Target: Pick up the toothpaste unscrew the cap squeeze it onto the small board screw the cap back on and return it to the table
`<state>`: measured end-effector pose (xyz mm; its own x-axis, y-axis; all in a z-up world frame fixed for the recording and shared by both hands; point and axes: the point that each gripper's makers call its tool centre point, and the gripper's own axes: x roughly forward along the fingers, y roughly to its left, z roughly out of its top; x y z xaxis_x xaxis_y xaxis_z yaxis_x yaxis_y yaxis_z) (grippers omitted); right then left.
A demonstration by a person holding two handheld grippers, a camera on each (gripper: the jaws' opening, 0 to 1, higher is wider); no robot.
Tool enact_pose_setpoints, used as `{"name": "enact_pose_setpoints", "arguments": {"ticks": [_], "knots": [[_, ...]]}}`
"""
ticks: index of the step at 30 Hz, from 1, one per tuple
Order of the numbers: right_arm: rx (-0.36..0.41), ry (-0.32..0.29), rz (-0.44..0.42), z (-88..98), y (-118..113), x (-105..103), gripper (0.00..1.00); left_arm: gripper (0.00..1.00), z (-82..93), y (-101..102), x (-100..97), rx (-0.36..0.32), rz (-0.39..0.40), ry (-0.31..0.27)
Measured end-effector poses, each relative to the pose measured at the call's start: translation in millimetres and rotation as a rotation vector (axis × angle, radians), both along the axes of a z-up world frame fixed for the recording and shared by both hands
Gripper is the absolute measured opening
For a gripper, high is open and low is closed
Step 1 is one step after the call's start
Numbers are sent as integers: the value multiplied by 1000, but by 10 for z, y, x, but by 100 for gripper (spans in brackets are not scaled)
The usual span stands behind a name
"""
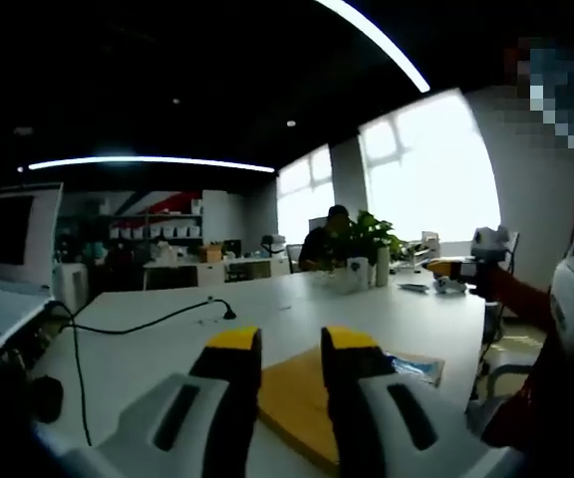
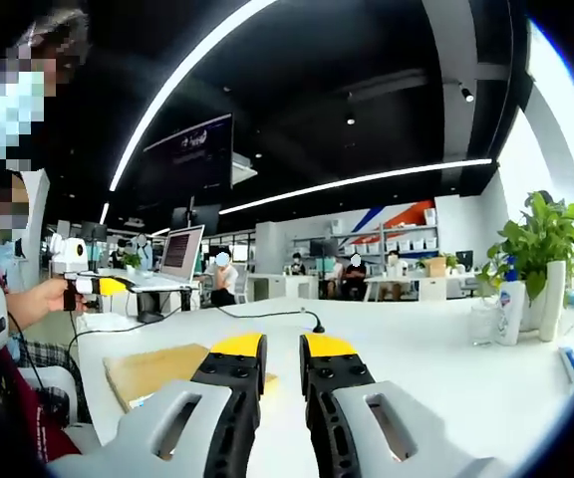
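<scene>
While you hold both tools low over the white desk (image 1: 297, 309), this is how things lie.
Left gripper: your left gripper (image 1: 291, 344), with yellow-tipped black jaws, stands narrowly parted with nothing between them, above the flat yellowish-brown small board (image 1: 295, 398).
Right gripper: your right gripper (image 2: 282, 349) has its jaws close together with a slim gap, holding nothing, above bare desk.
Board: in the right gripper view it lies left of the jaws, near the desk's edge (image 2: 157, 370).
Toothpaste: a flat bluish-silver tube or packet (image 1: 414, 367) lies just beyond the board's far right corner in the left gripper view; I cannot tell whether this is the toothpaste.
Cable: a black cable (image 1: 147, 321) runs across the desk to a small plug.
Plant: a green leafy plant in a white pot (image 2: 544, 261) stands at the far right, a white bottle (image 2: 510, 309) just beside it.
Laptop: an open laptop (image 2: 177, 254) sits at the far left of the desk.
</scene>
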<state>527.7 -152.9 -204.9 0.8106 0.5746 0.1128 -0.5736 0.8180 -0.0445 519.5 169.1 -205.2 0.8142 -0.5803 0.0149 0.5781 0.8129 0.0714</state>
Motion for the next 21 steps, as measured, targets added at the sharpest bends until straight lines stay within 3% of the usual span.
{"name": "enact_pose_setpoints", "arguments": {"ticks": [2, 4, 8, 9, 12, 17, 21], "knots": [[-59, -23, -13, 20, -10, 34, 15, 27, 113, 37, 52, 61, 19, -61], [-84, -25, -2, 32, 42, 49, 15, 28, 198, 28, 88, 90, 25, -81], [-94, -9, 42, 12, 181, 68, 16, 27, 274, -125, 106, 96, -22, -115], [-60, 31, 87, -14, 261, 54, 13, 27, 262, -163, 113, 97, -33, -114], [10, 56, 130, 35, 326, 90, 12, 27, 227, -275, 123, 87, -67, -110], [17, 93, 176, 41, 429, 133, 14, 29, 183, -317, 129, 92, -88, -86], [-27, 128, 198, 2, 474, 230, 15, 32, 230, -262, 186, 106, -78, -92]]}}
